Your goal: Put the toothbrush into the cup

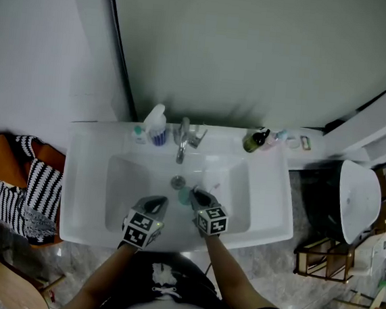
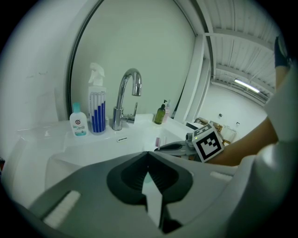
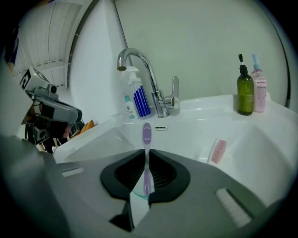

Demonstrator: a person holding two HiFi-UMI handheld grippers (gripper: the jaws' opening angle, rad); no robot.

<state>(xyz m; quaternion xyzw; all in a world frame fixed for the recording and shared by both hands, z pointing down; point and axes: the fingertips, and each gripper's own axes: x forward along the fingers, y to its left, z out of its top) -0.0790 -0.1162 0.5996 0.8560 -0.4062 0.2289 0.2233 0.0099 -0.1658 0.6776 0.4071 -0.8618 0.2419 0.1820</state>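
— Between the jaws of the right gripper (image 3: 146,151), what sits there?
— A slim purple plastic toothbrush (image 3: 146,134), clamped tight. Its rounded end pokes out past the tips, and its other end runs down behind them towards a curved teal edge.
— That edge is the small teal cup (image 1: 184,197). The head view shows it standing in the white ceramic sink (image 1: 263,205), just ahead of both grippers, between their tips. Is the toothbrush inside it?
— I cannot tell, as the jaws cover all but that edge. Does the head view help?
— No, the toothbrush is too small to make out there.
— And the left gripper (image 2: 148,154)?
— Its tips are closed together, gripping nothing I can see. A pale teal patch shows through the gap behind them.
— Any other containers?
— Ahead of the left gripper, on the sink's ledge, are a white spray bottle with blue stripes (image 2: 97,106) and a little white bottle with a teal cap (image 2: 78,122). Ahead and right of the right gripper, an olive-green pump bottle (image 3: 244,93) stands beside a pink bottle (image 3: 259,90). Their fill is unreadable.
— The right gripper view also shows a pink-bristled brush (image 3: 217,151) lying in the sink, to that gripper's right.
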